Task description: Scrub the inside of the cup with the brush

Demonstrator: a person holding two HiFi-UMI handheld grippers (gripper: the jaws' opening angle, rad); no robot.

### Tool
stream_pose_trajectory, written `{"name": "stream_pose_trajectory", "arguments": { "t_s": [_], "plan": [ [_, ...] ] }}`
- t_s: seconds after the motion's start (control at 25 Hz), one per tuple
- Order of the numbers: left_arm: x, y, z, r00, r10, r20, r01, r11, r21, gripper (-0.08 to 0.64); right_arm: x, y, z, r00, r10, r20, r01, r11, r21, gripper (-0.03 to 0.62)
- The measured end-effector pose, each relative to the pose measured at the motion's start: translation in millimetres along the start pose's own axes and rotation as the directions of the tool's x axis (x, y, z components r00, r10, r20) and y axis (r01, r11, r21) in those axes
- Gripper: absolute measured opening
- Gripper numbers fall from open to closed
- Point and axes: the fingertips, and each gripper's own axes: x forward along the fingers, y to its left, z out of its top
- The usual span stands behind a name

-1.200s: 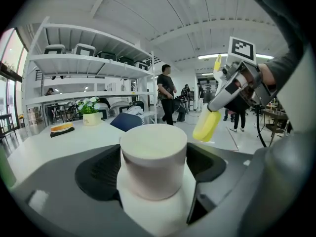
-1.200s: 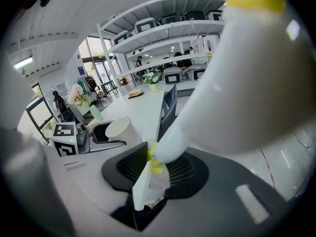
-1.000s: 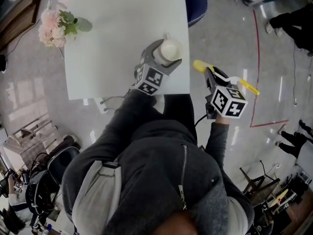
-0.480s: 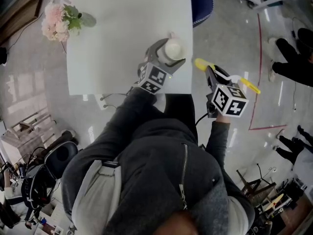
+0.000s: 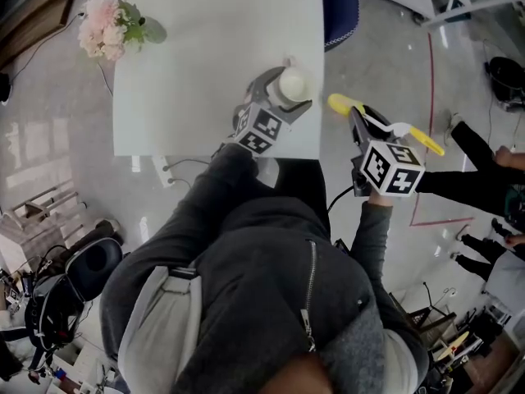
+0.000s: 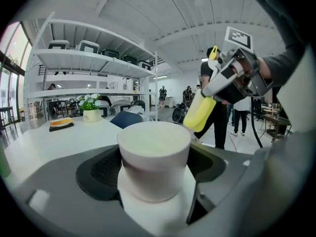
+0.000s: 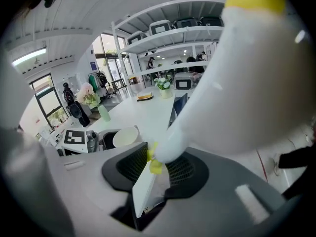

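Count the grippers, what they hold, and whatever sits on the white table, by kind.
Grippers: 2, left gripper and right gripper
White round cup: 1, in the left gripper's fingers
Yellow-and-white brush: 1, in the right gripper's fingers
Pink flower bunch: 1, at a corner of the white table
Total: 5
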Motion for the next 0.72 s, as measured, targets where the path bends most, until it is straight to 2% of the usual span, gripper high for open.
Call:
{"name": "stream_pose_trajectory", "arguments": {
  "t_s": [0.28,0.48,0.72],
  "plan": [
    [2,1,0,1.000,0.001,-0.002,-0.001,1.000,-0.009,0.410,-13,27,49,0.995,0.085,0.048,-0.076,0.984,-0.164,0.117],
    [2,2,-2,1.000,0.002,-0.003,-0.002,1.000,-0.019,0.410,-11,53,70,0.987,0.156,0.038,-0.139,0.949,-0.282,0.117],
    [2,3,-2,1.000,0.001,-0.004,-0.002,1.000,-0.026,0.410,3,76,75,0.975,0.223,-0.017,-0.214,0.905,-0.367,0.117]
  ]
}}
